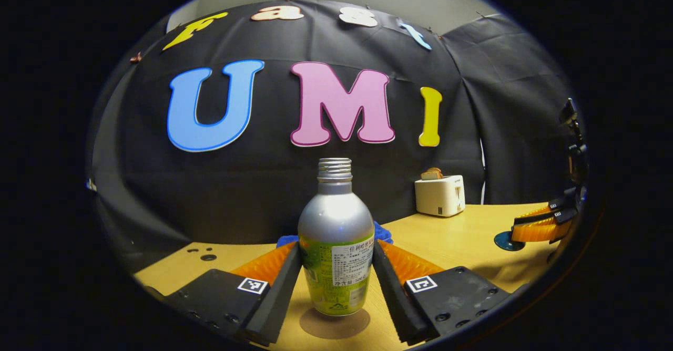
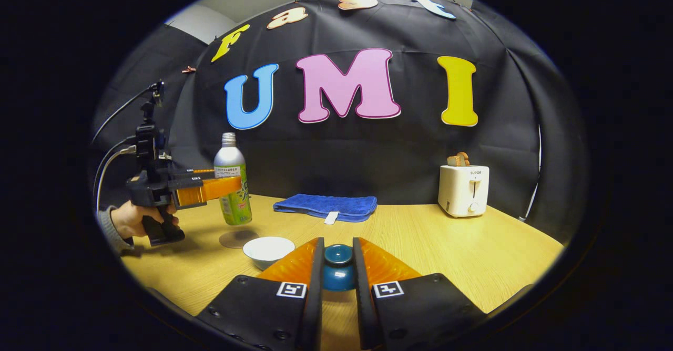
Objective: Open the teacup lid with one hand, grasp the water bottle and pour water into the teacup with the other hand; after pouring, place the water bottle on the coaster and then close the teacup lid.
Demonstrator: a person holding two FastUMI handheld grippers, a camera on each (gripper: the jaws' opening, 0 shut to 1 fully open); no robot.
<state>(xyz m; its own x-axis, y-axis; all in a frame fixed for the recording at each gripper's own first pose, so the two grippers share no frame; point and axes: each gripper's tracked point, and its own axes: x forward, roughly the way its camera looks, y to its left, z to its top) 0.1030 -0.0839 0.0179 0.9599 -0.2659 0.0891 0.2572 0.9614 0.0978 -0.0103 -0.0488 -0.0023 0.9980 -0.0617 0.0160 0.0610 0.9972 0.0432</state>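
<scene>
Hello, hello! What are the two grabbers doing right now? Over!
Left gripper jaws shut on water bottle, lifted above coaster. Right gripper jaws shut on teacup lid. Teacup open, path clear.

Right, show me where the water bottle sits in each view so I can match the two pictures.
Left gripper view: the water bottle stands bottom centre, upright between the left tool's fingers, lifted above its round shadow on the table.
Right gripper view: the bottle is left of centre, held by the other tool, above the round coaster.
Shared landmark: the white toaster, at the back right in both.
</scene>
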